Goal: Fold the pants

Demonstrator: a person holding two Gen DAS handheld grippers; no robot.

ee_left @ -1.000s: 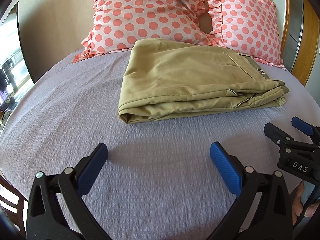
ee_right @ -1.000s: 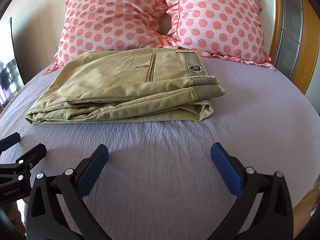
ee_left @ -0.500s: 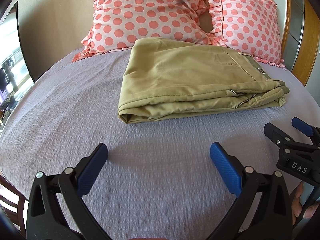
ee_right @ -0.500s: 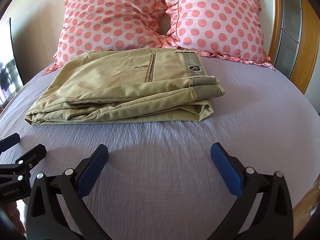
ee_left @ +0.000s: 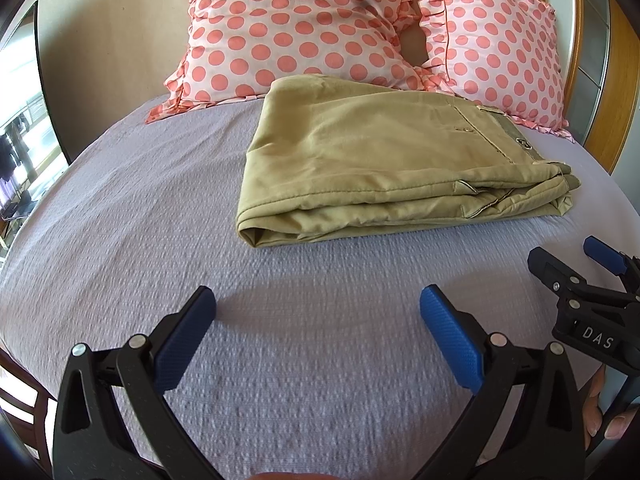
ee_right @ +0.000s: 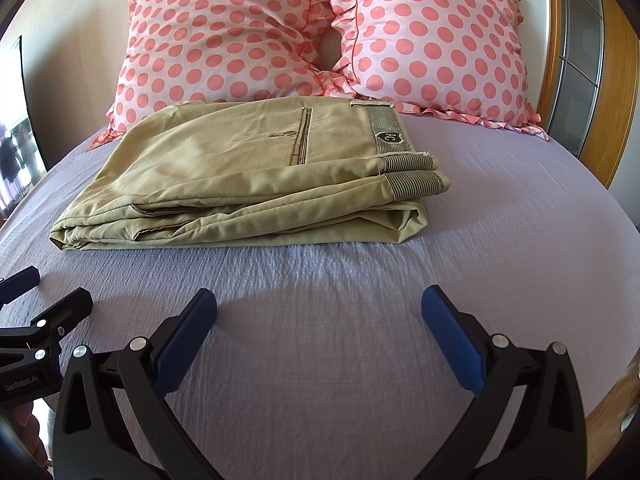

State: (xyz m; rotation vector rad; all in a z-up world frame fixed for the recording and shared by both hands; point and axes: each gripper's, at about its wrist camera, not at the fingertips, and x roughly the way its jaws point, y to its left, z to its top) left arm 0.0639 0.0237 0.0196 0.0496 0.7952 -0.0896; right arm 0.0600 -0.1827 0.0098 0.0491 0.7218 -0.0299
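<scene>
pants (ee_right: 240, 184) folded on bed (ee_right: 320, 320), fold looks complete | left tongs (ee_left: 318, 320) spread wide; right tongs (ee_right: 320, 320) spread wide; both empty, clear of cloth

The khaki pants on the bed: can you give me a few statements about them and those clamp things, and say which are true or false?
1. The pants lie folded in a stack on the bed. True.
2. The right gripper is clamped on the pants. False: it is open, short of them.
3. Two polka-dot pillows stand behind the pants. True.
4. The left gripper holds a pillow. False: it is open and holds nothing.
5. The waistband faces the right side in the right wrist view. True.
</scene>
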